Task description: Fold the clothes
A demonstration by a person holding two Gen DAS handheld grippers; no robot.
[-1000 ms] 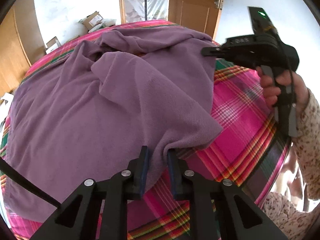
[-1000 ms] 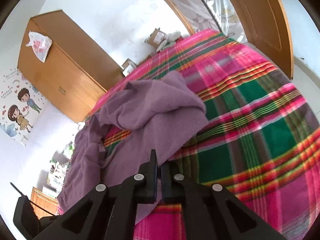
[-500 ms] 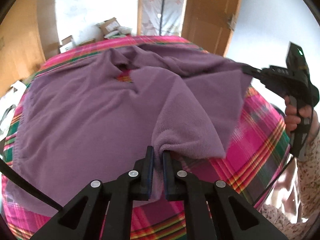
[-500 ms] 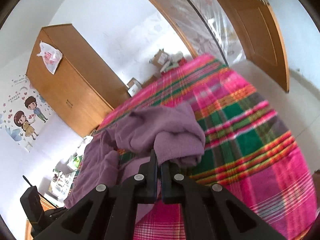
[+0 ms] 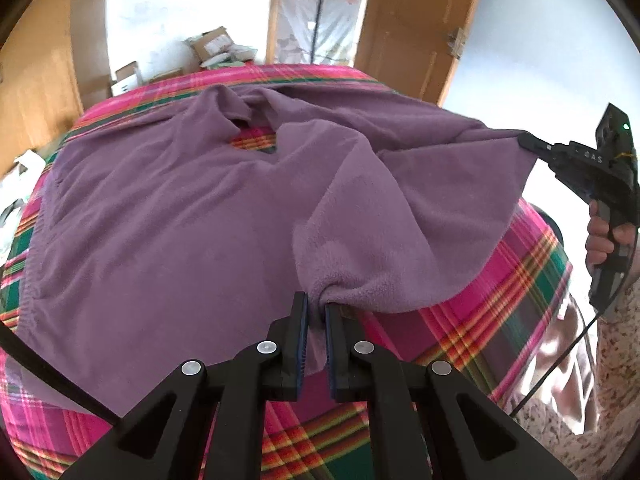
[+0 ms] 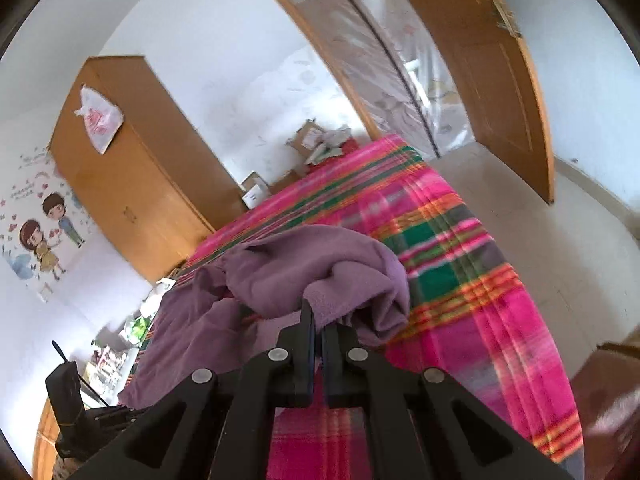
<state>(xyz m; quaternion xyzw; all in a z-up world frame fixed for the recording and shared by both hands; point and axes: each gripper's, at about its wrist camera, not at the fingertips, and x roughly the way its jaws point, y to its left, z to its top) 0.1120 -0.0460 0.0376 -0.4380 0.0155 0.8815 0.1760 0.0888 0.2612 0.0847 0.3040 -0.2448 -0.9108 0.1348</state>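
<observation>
Purple fleece garment [image 5: 172, 216] spread across a pink plaid bedspread [image 5: 516, 300], centre frame; left gripper [image 5: 316, 312] clamped on its near edge, lower centre; right gripper [image 5: 524, 142] pinching a lifted corner, right edge; wooden door [image 5: 408, 28] upper right

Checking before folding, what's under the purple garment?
Plaid bedcover lies under the garment, showing through its neck opening. Anything else beneath is covered.

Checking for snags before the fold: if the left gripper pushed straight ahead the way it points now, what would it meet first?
The left gripper is already shut on the purple fleece garment, so it would probably just push into more of that bunched fleece, with the plaid bedspread beneath. Depth is hard to judge.
</observation>
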